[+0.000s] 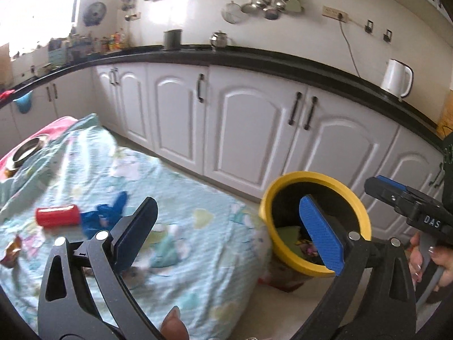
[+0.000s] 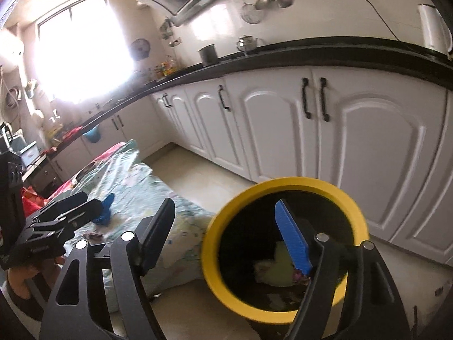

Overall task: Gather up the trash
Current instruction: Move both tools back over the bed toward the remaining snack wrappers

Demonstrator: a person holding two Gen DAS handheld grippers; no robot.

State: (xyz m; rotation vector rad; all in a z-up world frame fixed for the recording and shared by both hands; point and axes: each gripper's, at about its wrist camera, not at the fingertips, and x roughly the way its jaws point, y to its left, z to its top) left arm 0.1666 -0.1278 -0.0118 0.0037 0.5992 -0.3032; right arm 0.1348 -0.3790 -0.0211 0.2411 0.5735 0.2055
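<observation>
Trash waiting on the cloth, bin beside it.
Left to right: a crumpled wrapper [image 1: 11, 250], a red can [image 1: 56, 215] on its side and a blue glove [image 1: 106, 212] lie on the pale green cloth [image 1: 198, 226]. Your left gripper [image 1: 229, 232] hangs above the cloth's edge, jaws spread wide, nothing between them. The yellow-rimmed bin [image 1: 314, 177] stands just beside the cloth, scraps inside. Your right gripper [image 2: 223, 235] hovers over the bin [image 2: 286, 182], jaws apart and empty.
</observation>
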